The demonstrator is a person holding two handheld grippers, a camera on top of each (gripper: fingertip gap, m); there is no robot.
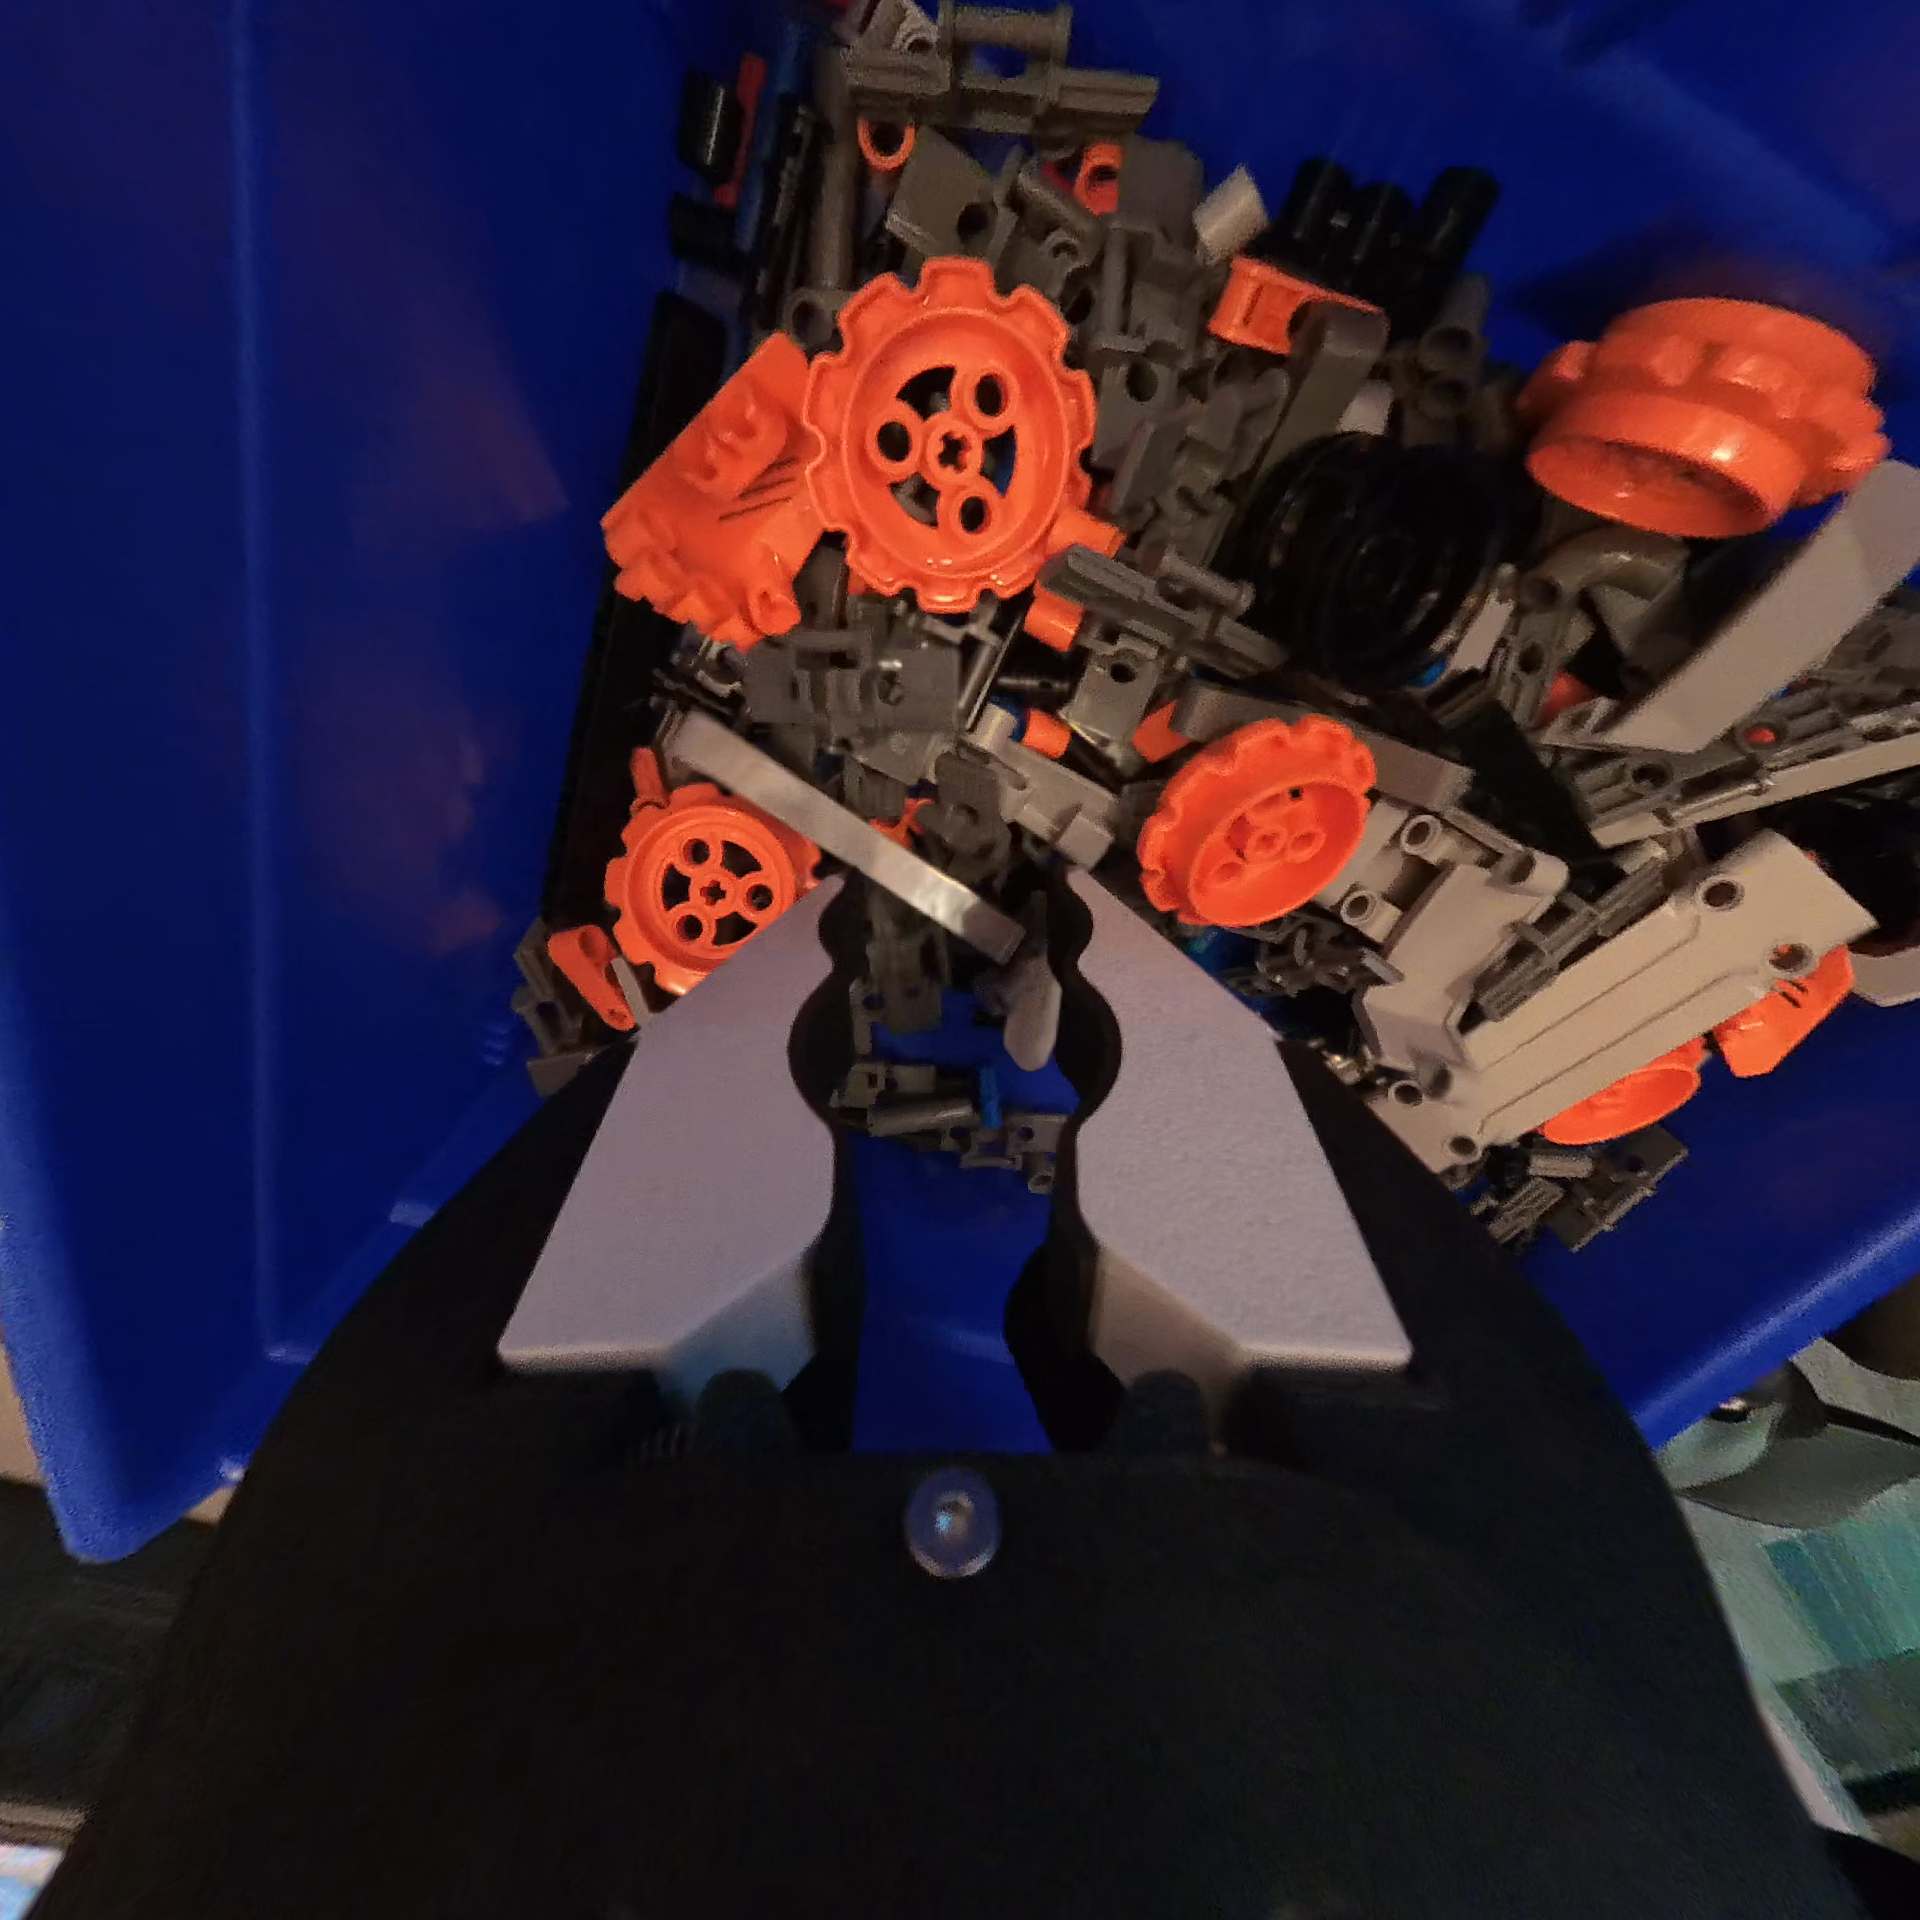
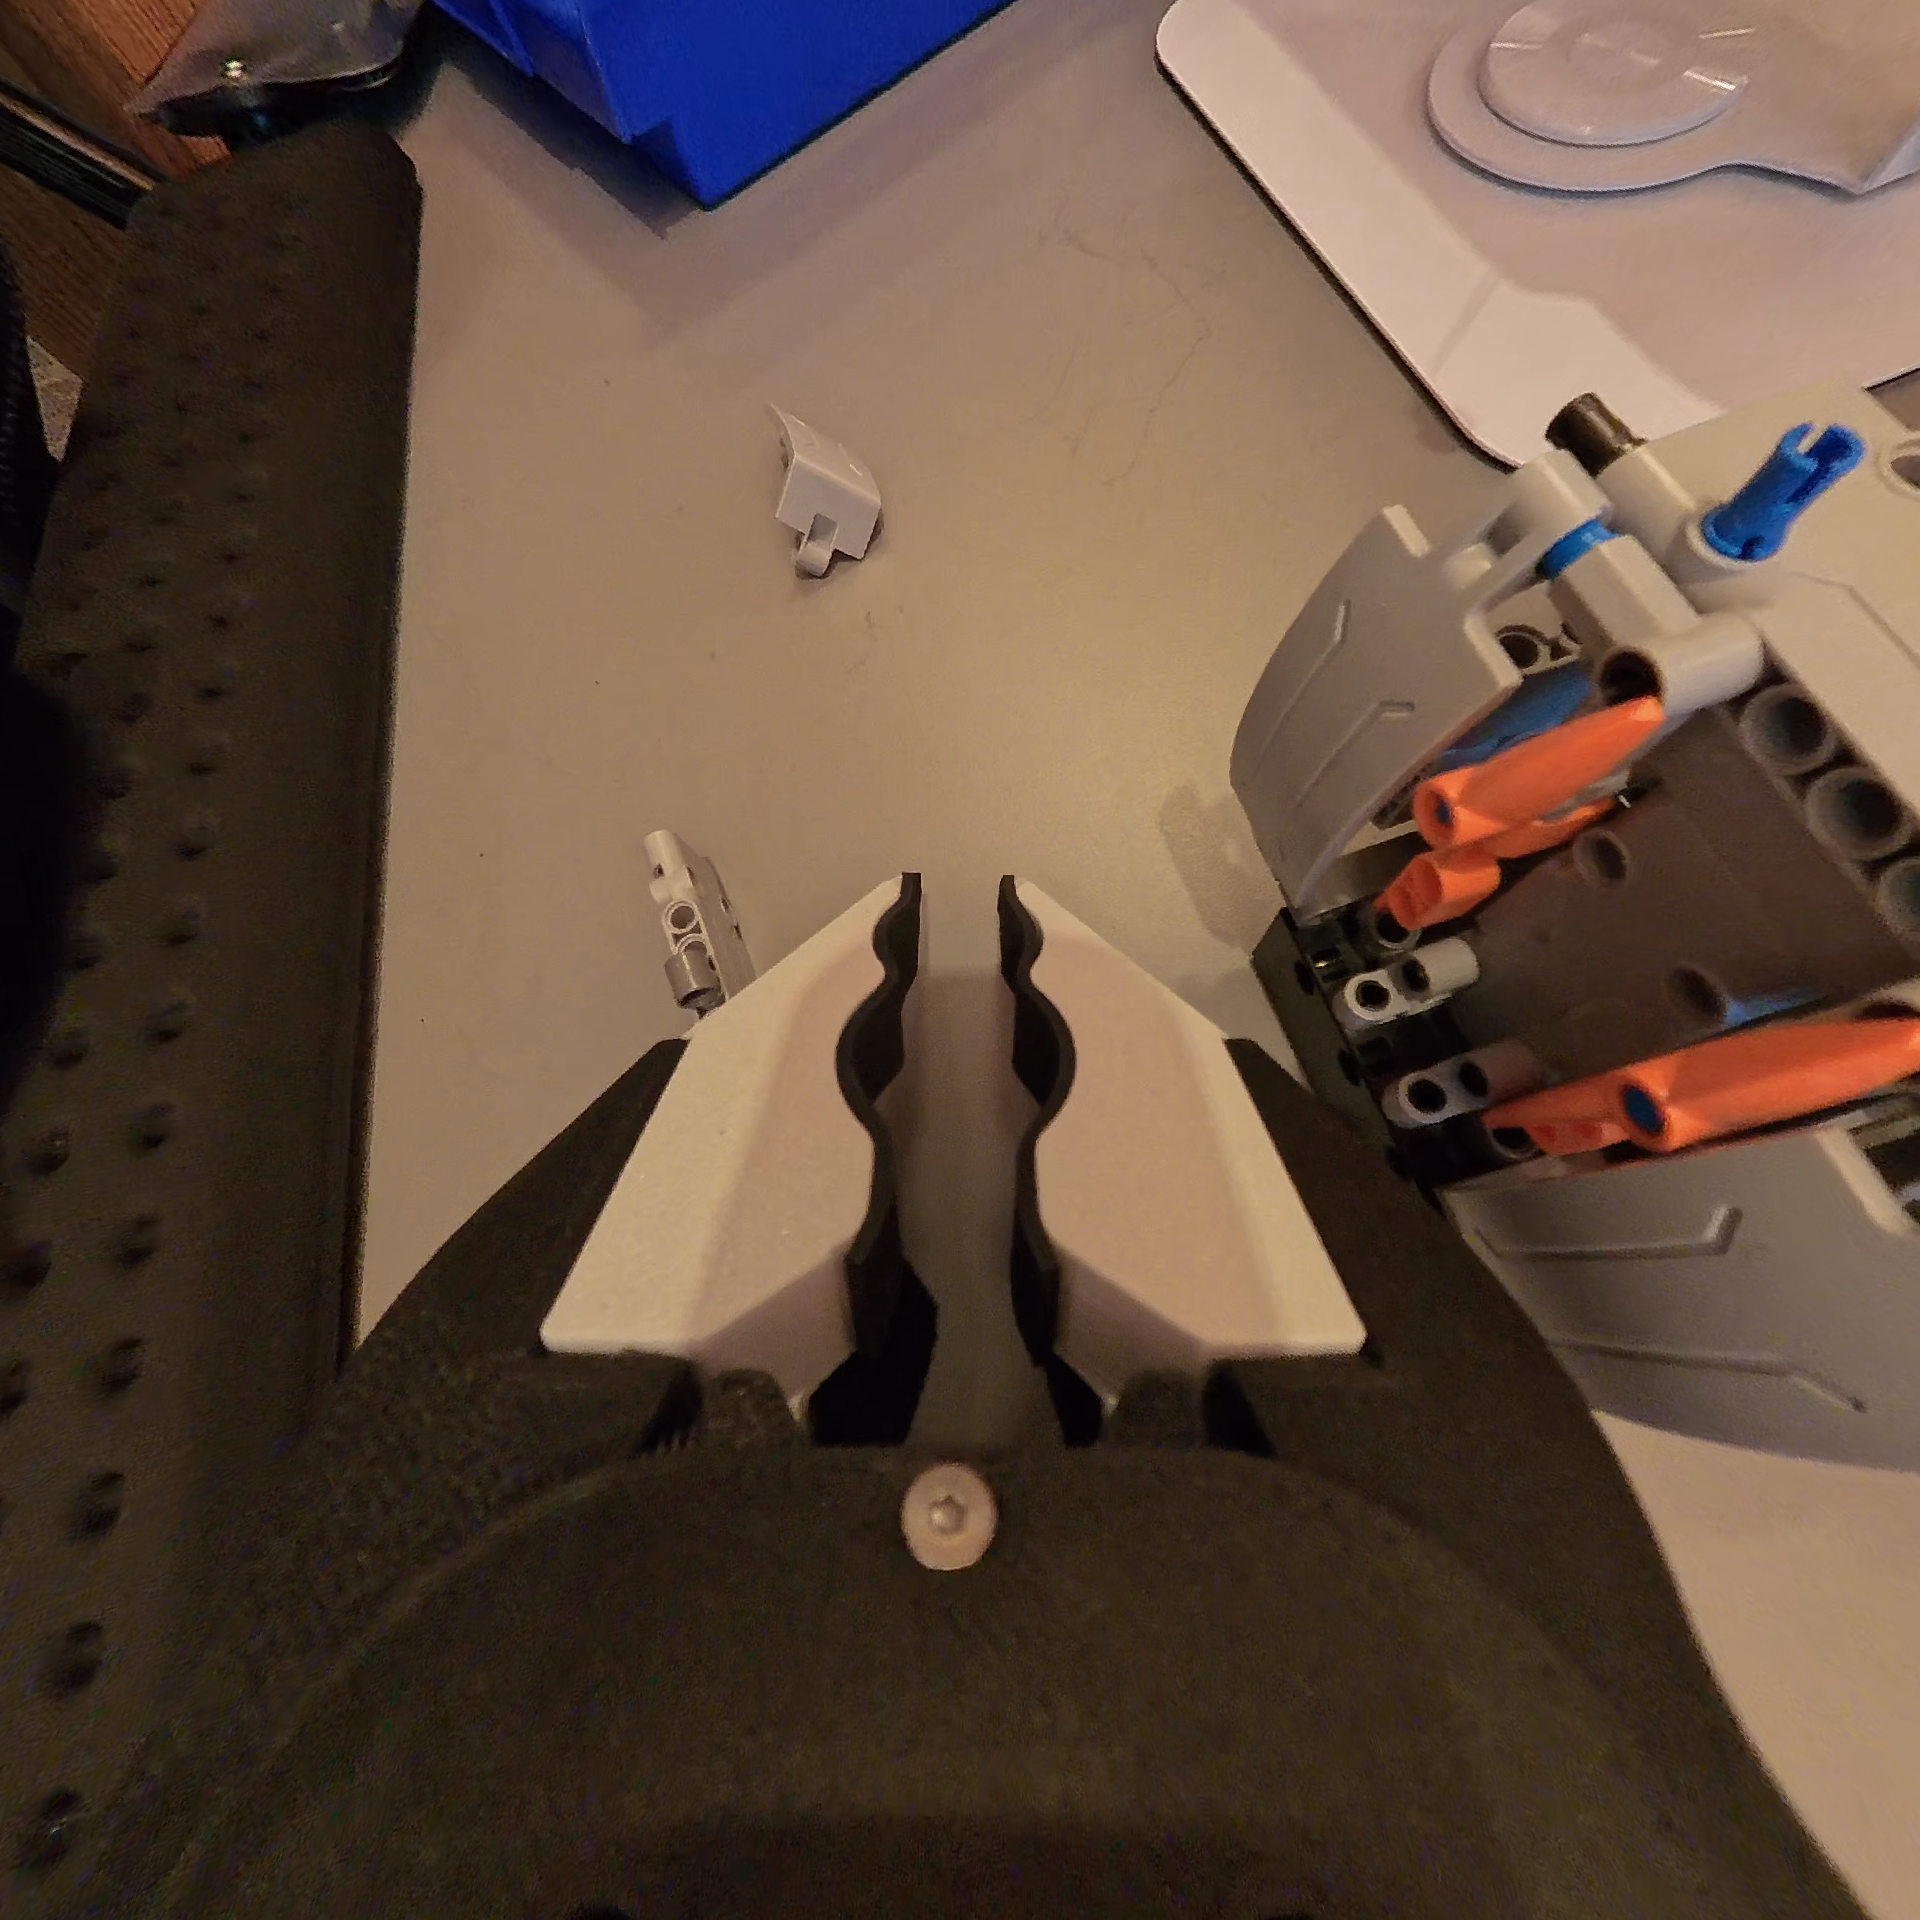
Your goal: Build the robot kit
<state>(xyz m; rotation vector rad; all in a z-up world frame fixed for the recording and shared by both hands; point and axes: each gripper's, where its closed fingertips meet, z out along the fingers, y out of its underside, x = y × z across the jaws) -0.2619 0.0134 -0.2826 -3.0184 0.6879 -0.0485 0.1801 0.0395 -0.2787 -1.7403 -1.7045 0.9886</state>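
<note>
My left gripper [image 1: 956, 904] is open, reaching down into a blue bin [image 1: 312, 623]. Its fingertips sit in a pile of grey, black and orange building pieces, around some dark grey parts [image 1: 894, 966]. A small orange wheel [image 1: 707, 883] lies just left of the tips, another orange wheel [image 1: 1257, 821] just right, and a large orange gear [image 1: 951, 431] farther in. My right gripper [image 2: 958, 888] is empty and open by a narrow gap, low over a grey table [image 2: 1039, 520]. A small grey connector [image 2: 691, 925] lies by its left finger. A light grey piece [image 2: 826, 488] lies ahead.
A part-built grey model [image 2: 1621, 935] with orange and blue pins stands close to the right gripper's right side. A black studded foam bar [image 2: 208, 727] runs along the left. The blue bin [image 2: 727, 83] is at the far edge, a white sheet [image 2: 1403, 291] at the far right. There is about 45 cm between the tips of the two grippers. My right tips are about 40 cm from the orange wheel [image 1: 1257, 821], my left tips only 4 cm.
</note>
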